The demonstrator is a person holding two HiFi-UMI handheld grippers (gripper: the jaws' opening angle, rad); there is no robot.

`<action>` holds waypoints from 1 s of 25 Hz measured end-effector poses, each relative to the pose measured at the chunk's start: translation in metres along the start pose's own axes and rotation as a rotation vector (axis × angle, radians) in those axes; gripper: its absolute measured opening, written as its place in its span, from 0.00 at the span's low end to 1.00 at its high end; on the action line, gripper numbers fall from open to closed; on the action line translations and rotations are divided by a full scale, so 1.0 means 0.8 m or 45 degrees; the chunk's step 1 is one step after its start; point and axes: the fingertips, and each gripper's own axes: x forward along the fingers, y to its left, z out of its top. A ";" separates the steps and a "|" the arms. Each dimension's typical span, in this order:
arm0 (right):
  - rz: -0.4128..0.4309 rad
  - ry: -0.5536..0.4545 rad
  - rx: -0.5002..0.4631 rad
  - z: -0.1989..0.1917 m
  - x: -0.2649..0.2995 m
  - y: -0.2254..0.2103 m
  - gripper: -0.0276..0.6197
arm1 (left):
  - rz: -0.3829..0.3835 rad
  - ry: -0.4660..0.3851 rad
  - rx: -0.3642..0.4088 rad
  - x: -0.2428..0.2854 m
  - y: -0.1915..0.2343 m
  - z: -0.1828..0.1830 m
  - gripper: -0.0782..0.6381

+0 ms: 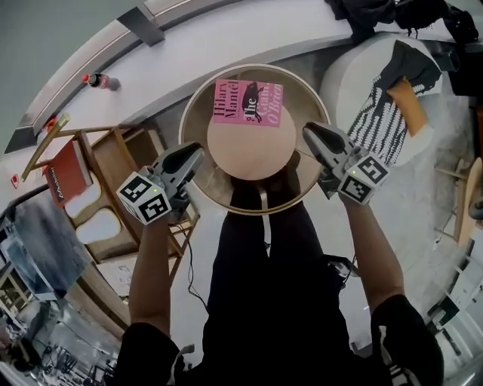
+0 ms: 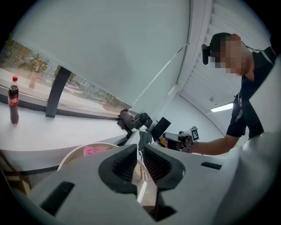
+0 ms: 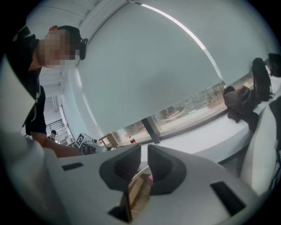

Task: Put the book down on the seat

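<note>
Nearest us, the left gripper (image 1: 198, 153) hangs just at the left rim of the round seat (image 1: 245, 151), jaws pinched together on nothing. Across the bowl, the right gripper (image 1: 308, 130) mirrors it at the seat's right rim, clenched too and empty. And there's the pink book (image 1: 249, 102), lying flat at the seat's far edge, touched by neither gripper. Beyond the seat, a cola bottle (image 1: 98, 81) stands on the white ledge (image 1: 226, 38).

A curved white ledge (image 1: 211, 41) runs under a window (image 2: 79, 90) whose pale blind (image 2: 109, 48) is drawn low. A cola bottle (image 1: 98, 81) and dark bags (image 1: 370, 11) sit on it. Wooden shelves (image 1: 113, 181) stand left, a white pouf (image 1: 347, 68) with striped cloth (image 1: 377, 121) right.
</note>
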 end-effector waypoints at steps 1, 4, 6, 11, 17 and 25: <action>-0.017 0.008 0.045 -0.019 0.004 -0.012 0.09 | 0.002 0.027 -0.010 0.005 0.011 -0.010 0.15; -0.054 0.048 0.138 -0.075 0.011 -0.042 0.09 | 0.007 0.110 -0.036 0.021 0.043 -0.043 0.15; -0.073 0.098 0.163 -0.110 0.013 -0.062 0.12 | 0.019 0.148 -0.065 0.031 0.062 -0.060 0.15; -0.131 0.189 0.230 -0.179 0.027 -0.119 0.22 | 0.061 0.233 -0.089 0.049 0.104 -0.086 0.22; -0.179 0.211 0.318 -0.228 0.059 -0.171 0.28 | 0.152 0.303 -0.108 0.067 0.164 -0.118 0.27; -0.179 0.237 0.384 -0.253 0.100 -0.202 0.31 | 0.246 0.338 -0.180 0.112 0.230 -0.148 0.34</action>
